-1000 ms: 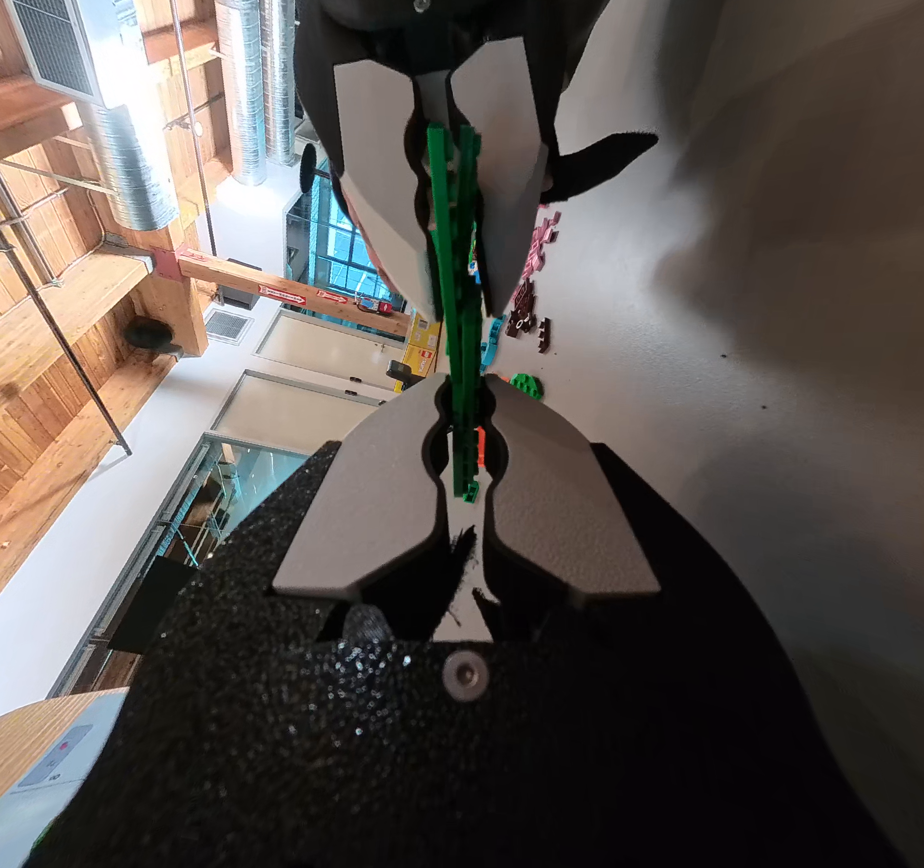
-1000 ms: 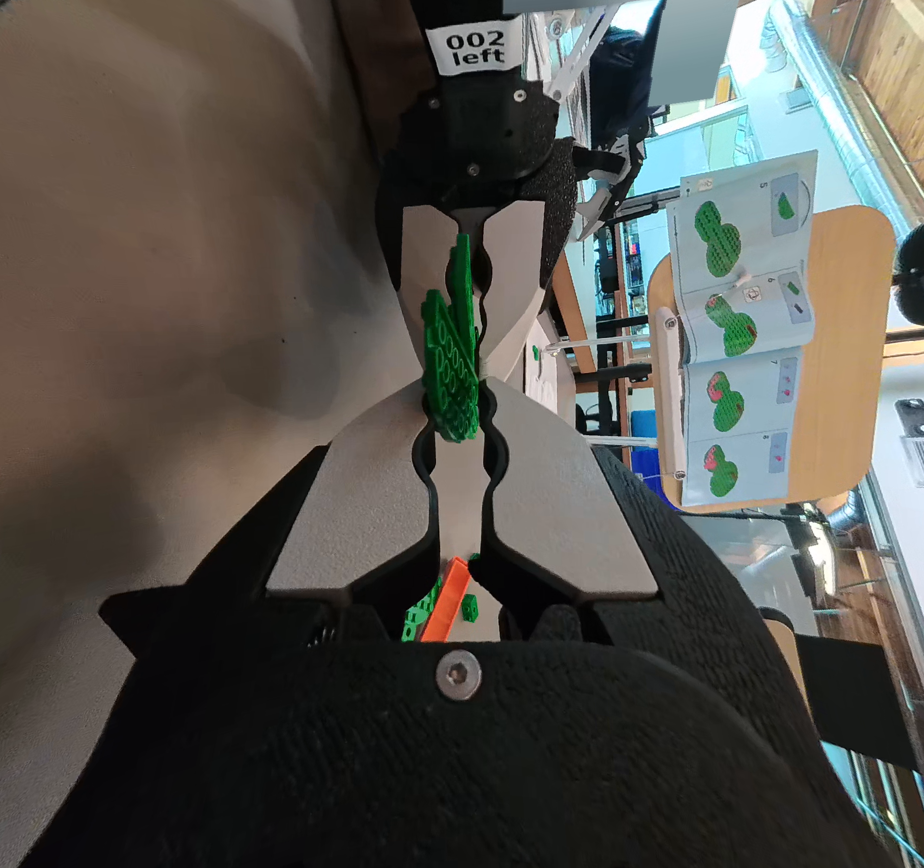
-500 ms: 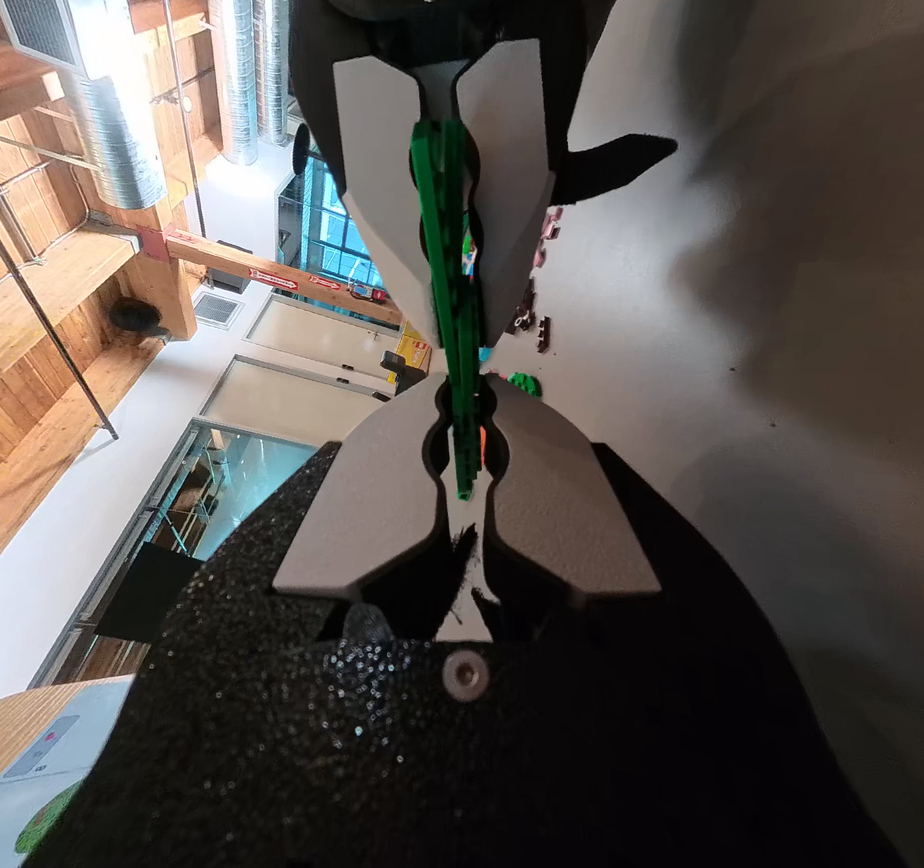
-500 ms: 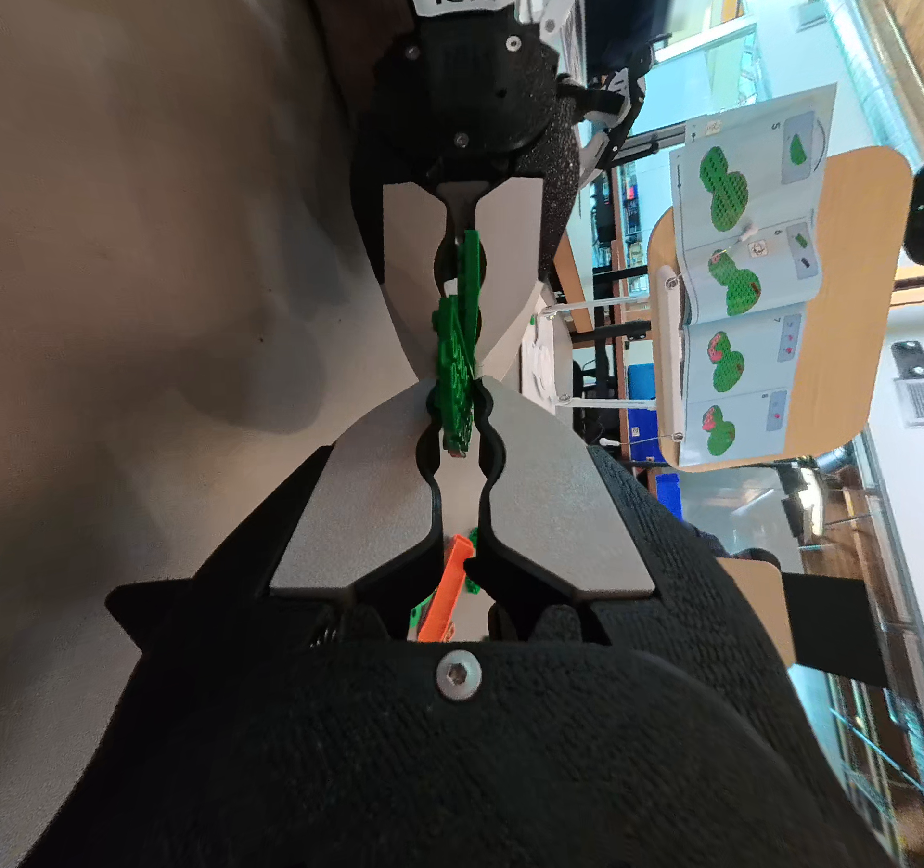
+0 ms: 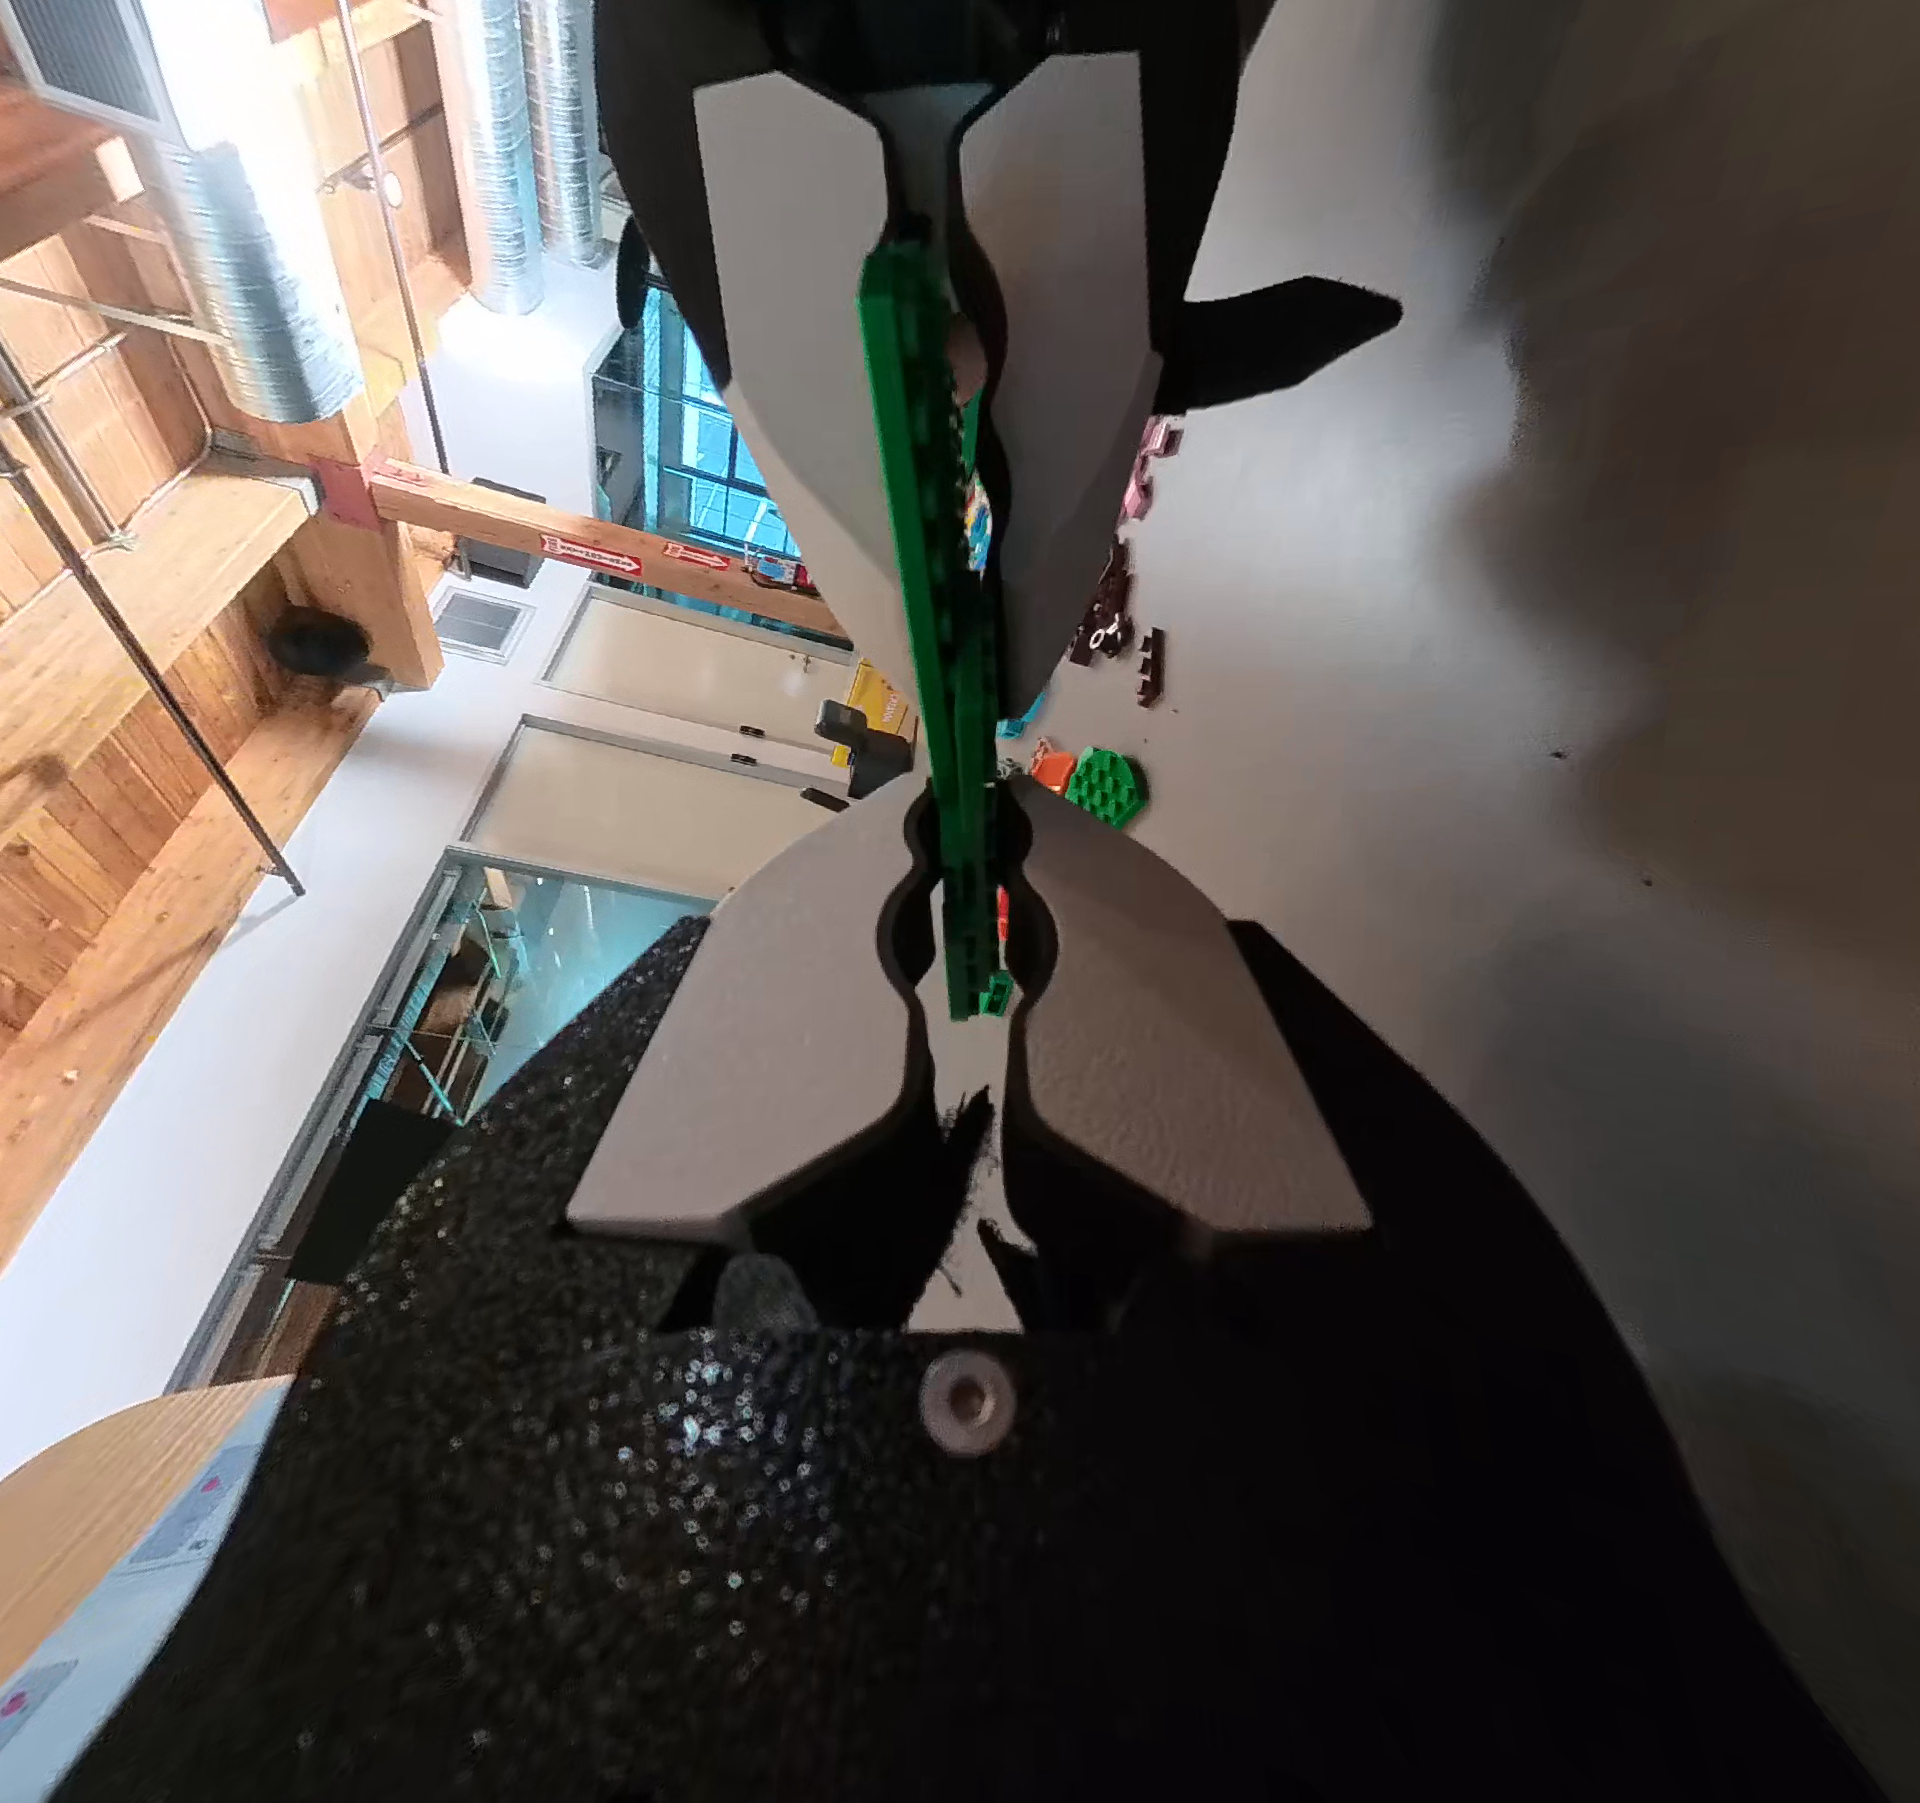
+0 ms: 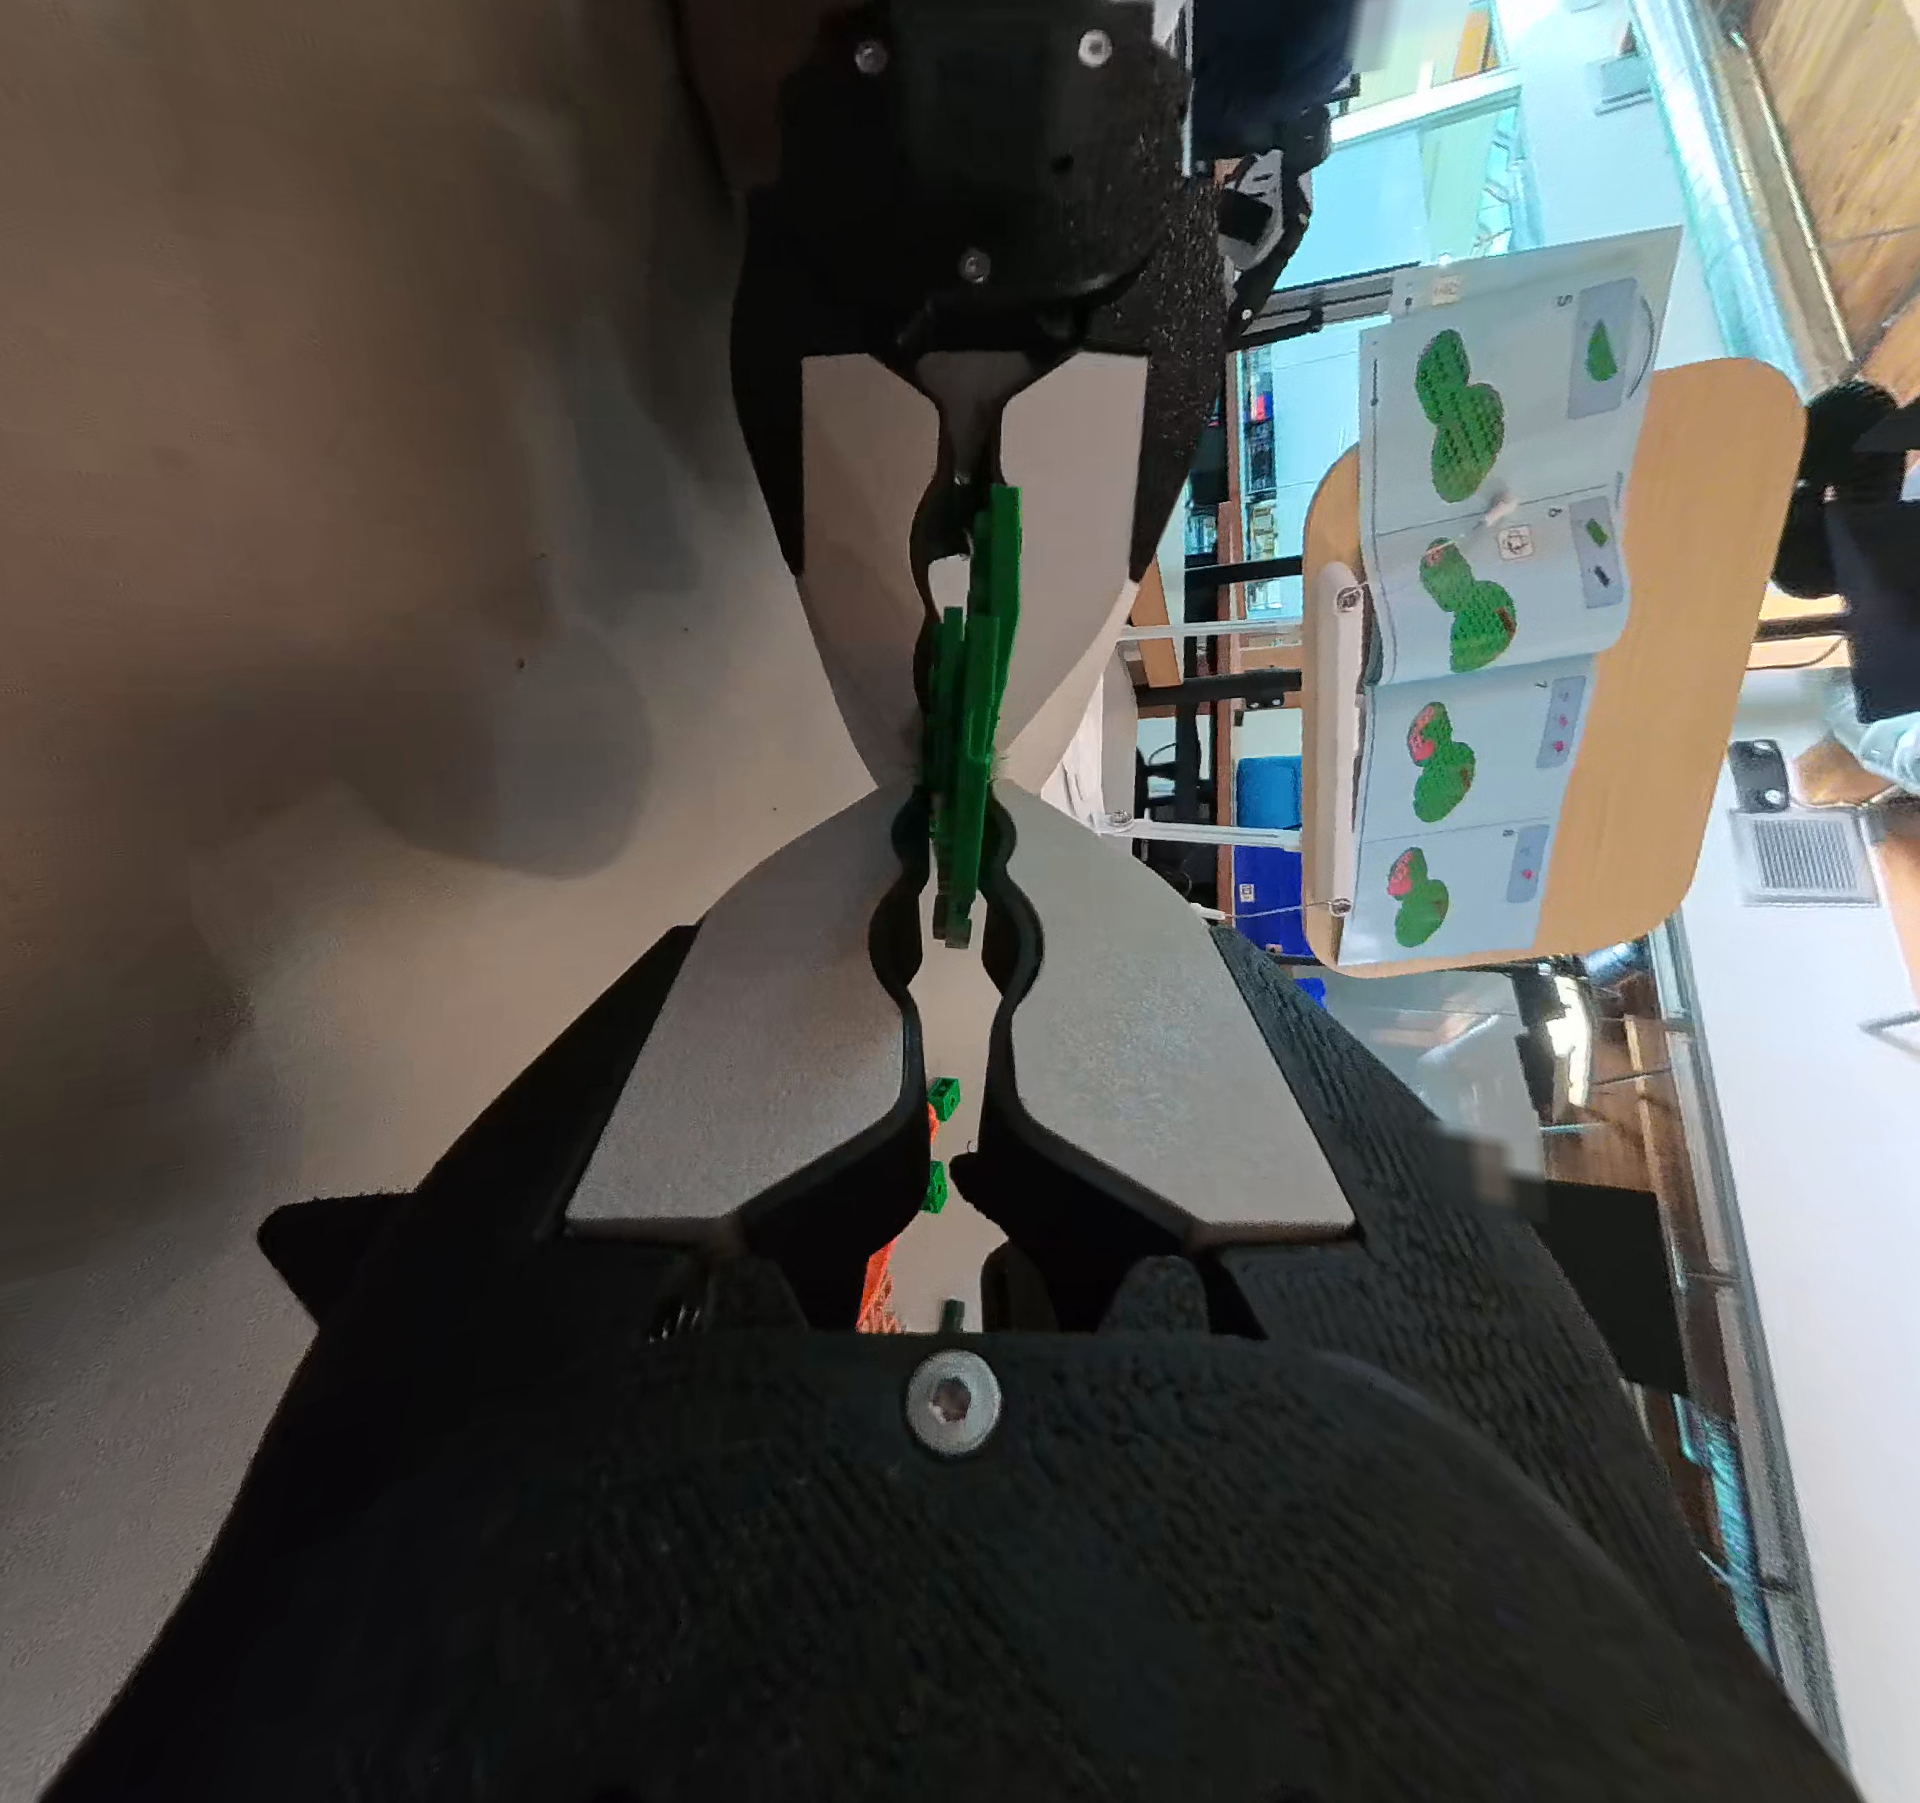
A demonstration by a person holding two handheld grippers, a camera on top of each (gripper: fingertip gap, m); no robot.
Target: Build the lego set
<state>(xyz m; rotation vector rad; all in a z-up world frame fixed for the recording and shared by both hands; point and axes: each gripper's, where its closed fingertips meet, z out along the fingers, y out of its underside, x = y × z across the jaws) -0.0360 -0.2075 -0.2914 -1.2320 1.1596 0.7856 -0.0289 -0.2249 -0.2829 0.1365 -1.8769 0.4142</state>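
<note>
Both grippers face each other tip to tip above the white table [image 5: 1507, 714], each shut on the same green lego plate assembly [image 5: 930, 558]. In the left wrist view my left gripper [image 5: 971, 803] grips its near end, and the right gripper [image 5: 961, 683] comes in from the top and clamps the far end. The assembly shows edge-on as stacked thin green plates. In the right wrist view my right gripper [image 6: 951, 808] holds the green plates [image 6: 971, 704], with the left gripper [image 6: 951, 756] opposite. How the plates are joined is hidden between the fingers.
Loose pieces lie on the table: a round green plate [image 5: 1107, 787], an orange piece [image 5: 1051, 769], dark brown pieces [image 5: 1117, 626], pink pieces [image 5: 1143, 475]. Small green bricks [image 6: 942, 1093] and an orange part [image 6: 883, 1286] lie under my right gripper. An open instruction booklet [image 6: 1496, 610] stands on a wooden board. Less than 4 cm separates the two grippers' tips.
The two grippers have come closer together. The green plates, splayed apart a second ago, now lie nearly flat against each other. Both grips have stayed shut.
</note>
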